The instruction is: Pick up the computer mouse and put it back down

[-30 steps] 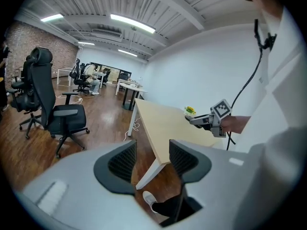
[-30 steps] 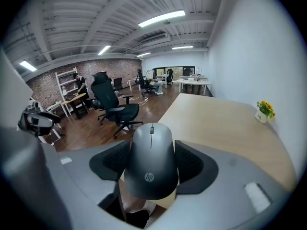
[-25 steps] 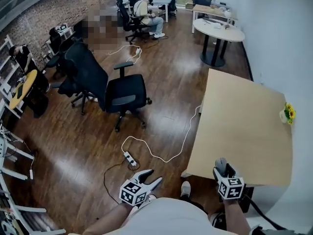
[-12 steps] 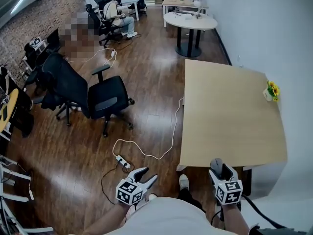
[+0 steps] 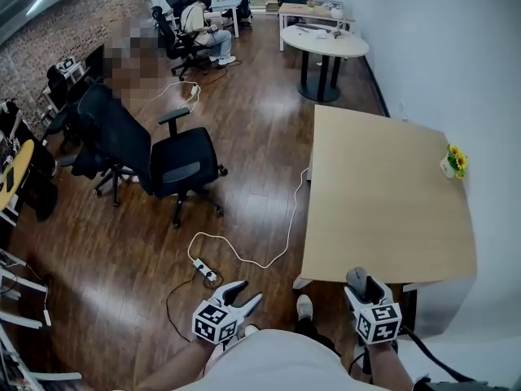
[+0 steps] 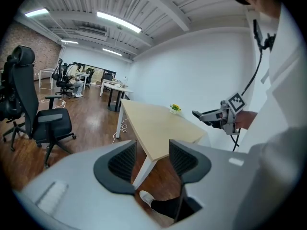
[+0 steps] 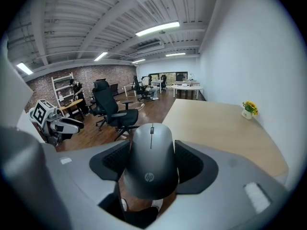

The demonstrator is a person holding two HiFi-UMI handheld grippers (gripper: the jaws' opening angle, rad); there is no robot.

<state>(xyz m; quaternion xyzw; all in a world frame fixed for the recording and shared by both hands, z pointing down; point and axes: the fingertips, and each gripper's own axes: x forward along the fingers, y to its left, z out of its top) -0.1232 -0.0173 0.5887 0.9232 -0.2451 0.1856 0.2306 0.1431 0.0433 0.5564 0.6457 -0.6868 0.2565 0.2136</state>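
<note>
- The wooden table (image 5: 383, 194) is bare apart from one small thing at its far side. I'd say the risk is its near edge. If the mouse is set down right on the rim, it may tip off onto the floor.
- The black office chair (image 5: 175, 165) stands well apart from both grippers, so I see no trouble there.
- A white cable (image 5: 269, 255) runs across the floor from a power strip (image 5: 204, 269) toward the table. It lies near the person's shoe (image 5: 304, 306), and a step forward could snag it.
- The right gripper (image 5: 364, 286) is clenched on the mouse, with a pad pressing each flank. It hangs just short of the table's near edge, over the floor.
- The left gripper (image 6: 152, 159) has its jaws spread with nothing between them, well apart from the table.
- The computer mouse (image 7: 151, 159) is dark grey and smooth, and it is pinched by its curved sides. My guess is that a slack squeeze or a jolt would let it slide out forward and drop onto the hard floor.
- A small pot of yellow flowers (image 5: 453, 163) sits by the wall edge, far from the likely landing spot.
- Writing: an "hp" logo shows on the mouse's back. The cubes on the grippers carry black-and-white square markers, which are patterns and not words. I can read nothing else.
</note>
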